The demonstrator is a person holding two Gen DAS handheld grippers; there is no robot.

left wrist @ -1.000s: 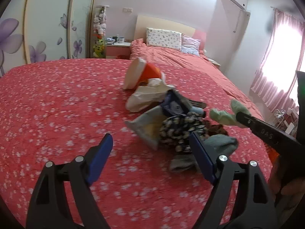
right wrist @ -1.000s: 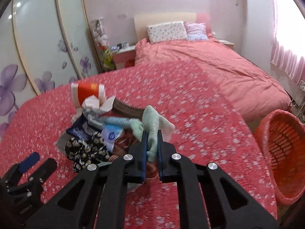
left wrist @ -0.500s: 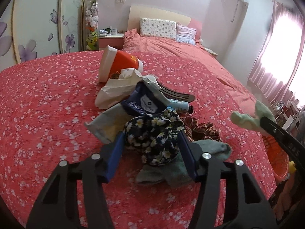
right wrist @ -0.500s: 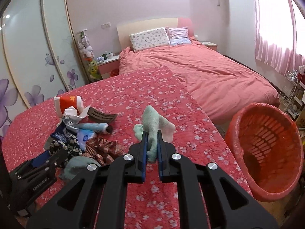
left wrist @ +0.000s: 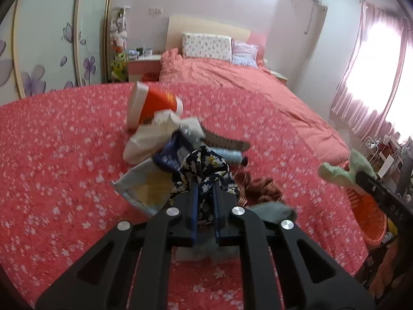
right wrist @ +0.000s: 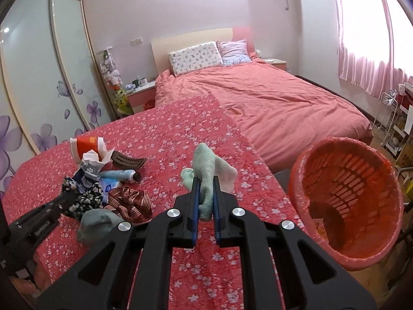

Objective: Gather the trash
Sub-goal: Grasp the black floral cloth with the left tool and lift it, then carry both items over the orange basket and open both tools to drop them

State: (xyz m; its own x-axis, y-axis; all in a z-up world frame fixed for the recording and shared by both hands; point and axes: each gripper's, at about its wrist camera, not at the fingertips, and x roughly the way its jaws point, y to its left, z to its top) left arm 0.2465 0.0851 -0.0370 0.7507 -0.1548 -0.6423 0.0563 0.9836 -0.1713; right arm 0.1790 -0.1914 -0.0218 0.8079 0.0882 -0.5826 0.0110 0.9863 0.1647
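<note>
A bedroom with pale walls, pink curtains (right wrist: 361, 59) and sliding wardrobe doors printed with purple flowers (right wrist: 33, 82). The foreground surface is a red quilted cover with small white blossoms (right wrist: 180, 139); beyond it lies a bed under a plain, rumpled salmon duvet (right wrist: 271, 98) with two patterned pillows.

On the blossom cover sits a loose heap of trash: an orange-and-white paper cup on its side (left wrist: 152, 103), crumpled white tissue (left wrist: 165, 124), a pale blue tube with a dark cap (right wrist: 121, 174), a brown ridged wrapper (right wrist: 129, 161), a woven red-brown cloth (right wrist: 131, 201) and a soft grey-green sock (right wrist: 95, 222).

The left gripper (left wrist: 205, 193) has just been closing and is clenched on a dark fabric piece printed with white-and-yellow daisies (left wrist: 204, 165), at the near edge of the heap.

The right gripper (right wrist: 205, 201) is clenched on a fuzzy mint-green sock (right wrist: 206, 165), held above the cover. Off the cover's right edge stands a slotted orange plastic basket (right wrist: 346, 201).
</note>
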